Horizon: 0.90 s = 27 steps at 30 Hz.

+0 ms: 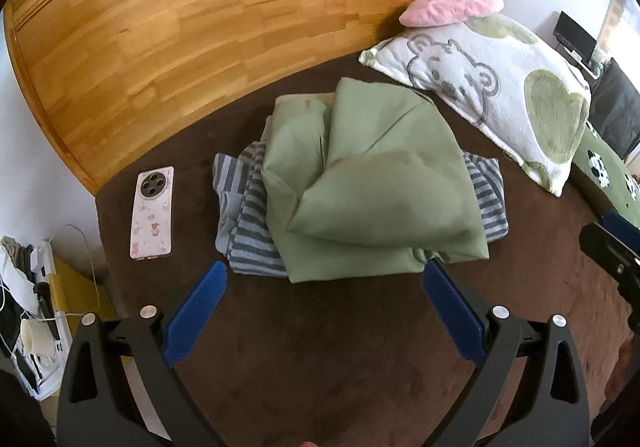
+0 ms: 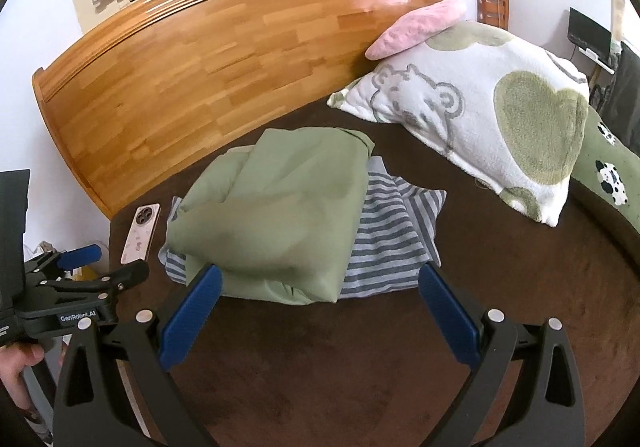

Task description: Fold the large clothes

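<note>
Brown bed (image 1: 320,347) w/ green garment (image 1: 372,187) folded atop striped one (image 1: 248,215), both your claws, left claw (image 1: 324,311) & right claw (image 2: 320,307), spread & empty just short of it, so fold looks done; next, prob. grab another piece.

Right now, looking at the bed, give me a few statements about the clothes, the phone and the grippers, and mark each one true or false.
1. The green garment lies on top of the striped garment. True.
2. The left hand-held gripper is clamped on the green garment. False: its jaws stand open and hold nothing.
3. The phone lies face down on the brown bedspread, beside the clothes. True.
4. The right hand-held gripper is open. True.
5. The pink cushion sits on the phone. False: it rests on the bear-print pillow by the headboard.
</note>
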Motion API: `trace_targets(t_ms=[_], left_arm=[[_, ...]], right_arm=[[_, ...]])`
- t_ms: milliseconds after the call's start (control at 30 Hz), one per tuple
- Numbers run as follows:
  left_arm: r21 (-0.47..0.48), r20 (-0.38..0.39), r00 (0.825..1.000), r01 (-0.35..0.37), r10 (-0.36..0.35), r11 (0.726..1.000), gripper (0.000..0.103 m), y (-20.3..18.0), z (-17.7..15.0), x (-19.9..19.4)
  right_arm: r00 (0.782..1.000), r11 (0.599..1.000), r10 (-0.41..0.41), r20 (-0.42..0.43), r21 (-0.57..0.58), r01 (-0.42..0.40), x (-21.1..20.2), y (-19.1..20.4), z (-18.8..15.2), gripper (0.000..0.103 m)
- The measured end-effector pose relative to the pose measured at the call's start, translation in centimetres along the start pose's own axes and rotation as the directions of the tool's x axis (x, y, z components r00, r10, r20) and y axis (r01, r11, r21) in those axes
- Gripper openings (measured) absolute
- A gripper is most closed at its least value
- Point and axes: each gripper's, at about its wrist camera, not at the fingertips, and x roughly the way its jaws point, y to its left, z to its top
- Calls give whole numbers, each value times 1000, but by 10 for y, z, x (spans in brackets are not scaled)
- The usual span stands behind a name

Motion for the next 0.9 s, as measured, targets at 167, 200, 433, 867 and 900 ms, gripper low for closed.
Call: trace_targets(t_ms=[167,200,433,867,900], left_arm=[[12,15,1000,-14,13,1000,96,-4,6,-5],[15,16,1000,-16,16,1000,96,-5,7,-5],[-1,19,1000,-17,17,1000,96,-3,12,-8],[5,11,1000,-15,15,1000,96,-3,10,-29],[8,13,1000,-16,16,1000,96,-3,10,-31]], right_arm=[[1000,1000,17,6,-1,-17,0,-1,5,97],[1000,1000,13,6,-5,-13,0,-2,6,97],[1000,1000,21,-5,19,-20,-1,-8,3,97],[1000,1000,4,15,0,-4,-24,0,12,97],[1000,1000,4,19,1,-4,-26,0,12,97]])
